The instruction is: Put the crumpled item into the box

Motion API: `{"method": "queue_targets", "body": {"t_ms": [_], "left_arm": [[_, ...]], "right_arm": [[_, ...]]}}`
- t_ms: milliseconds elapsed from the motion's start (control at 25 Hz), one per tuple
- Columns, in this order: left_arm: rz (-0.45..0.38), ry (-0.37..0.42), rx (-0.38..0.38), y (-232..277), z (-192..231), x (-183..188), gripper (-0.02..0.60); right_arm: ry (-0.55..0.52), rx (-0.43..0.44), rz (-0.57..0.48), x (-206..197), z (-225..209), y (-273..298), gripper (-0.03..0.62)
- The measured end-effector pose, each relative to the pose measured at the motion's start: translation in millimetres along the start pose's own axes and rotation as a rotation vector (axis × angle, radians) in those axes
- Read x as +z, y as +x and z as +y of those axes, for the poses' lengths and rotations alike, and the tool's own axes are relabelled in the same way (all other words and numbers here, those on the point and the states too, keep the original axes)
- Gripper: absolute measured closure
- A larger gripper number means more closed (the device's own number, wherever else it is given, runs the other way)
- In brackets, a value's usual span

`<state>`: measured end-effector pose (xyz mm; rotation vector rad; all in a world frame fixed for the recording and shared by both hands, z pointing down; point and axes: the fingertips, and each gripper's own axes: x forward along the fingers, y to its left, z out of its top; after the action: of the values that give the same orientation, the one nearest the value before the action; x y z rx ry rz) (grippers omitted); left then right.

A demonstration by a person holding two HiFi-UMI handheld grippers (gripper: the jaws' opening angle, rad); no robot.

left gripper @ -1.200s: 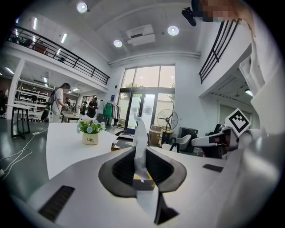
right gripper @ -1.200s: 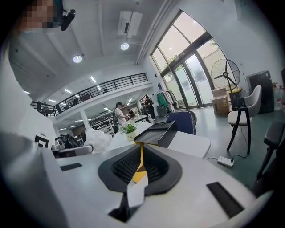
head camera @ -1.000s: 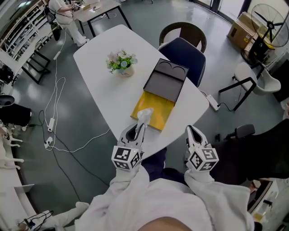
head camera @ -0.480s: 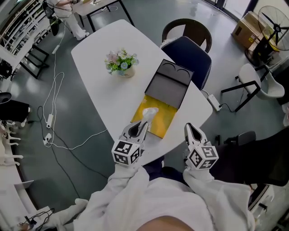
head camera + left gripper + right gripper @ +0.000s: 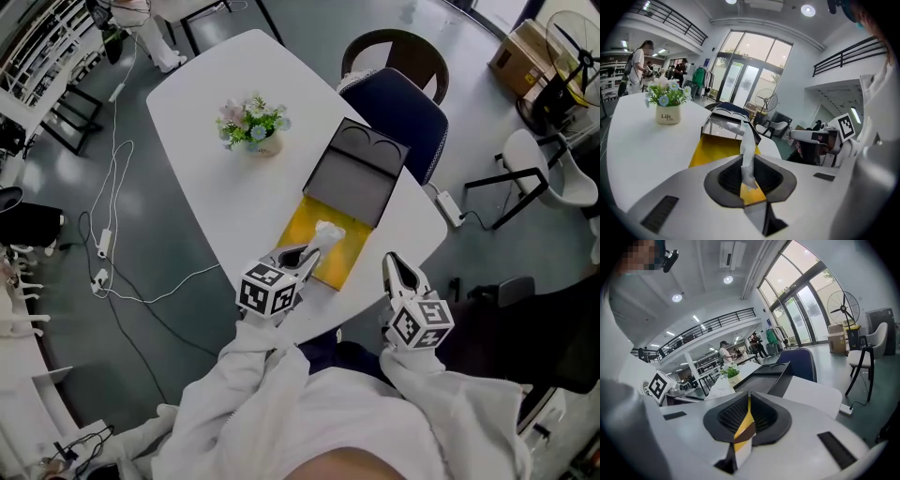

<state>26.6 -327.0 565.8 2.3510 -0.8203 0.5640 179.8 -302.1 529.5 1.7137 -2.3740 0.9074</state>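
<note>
Left gripper (image 5: 312,252) pinches the crumpled item (image 5: 748,152); right gripper (image 5: 393,264) closed, empty (pot (image 5: 668,115) reads "Life").

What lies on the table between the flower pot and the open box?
Nothing. In the head view, only bare white table separates the flower pot from the open box.

The left hand-held gripper (image 5: 309,251) advances from the near edge of the bench (image 5: 216,187) toward the box (image 5: 345,258) and swings to the right — its marker cube (image 5: 270,289) now sits turned at an angle. The crumpled item (image 5: 328,232), pinched between the jaws, shifts from the box's near-left corner to above the yellow interior — closer to the dark lid (image 5: 356,178).
</note>
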Motion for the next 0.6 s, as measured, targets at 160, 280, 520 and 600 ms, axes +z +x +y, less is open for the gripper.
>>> {"method": "queue_targets", "body": {"t_ms": [160,280,520,600], "left_arm": [[0.097,0.005,-0.065,14,3,-4,0.523],[0.169,0.009,-0.103,20,7,-3,0.523],[0.304,-0.02,-0.181,38,11,-10,0.523],[0.341,-0.009,-0.188,43,12,-14,0.523]], "right_arm": [[0.003,-0.001,0.012,-2,-4,4,0.553],[0.006,-0.004,0.023,-3,-6,7,0.553],[0.006,0.0,0.04,-8,-4,13,0.553],[0.006,0.0,0.044,-8,-4,15,0.553]]}}
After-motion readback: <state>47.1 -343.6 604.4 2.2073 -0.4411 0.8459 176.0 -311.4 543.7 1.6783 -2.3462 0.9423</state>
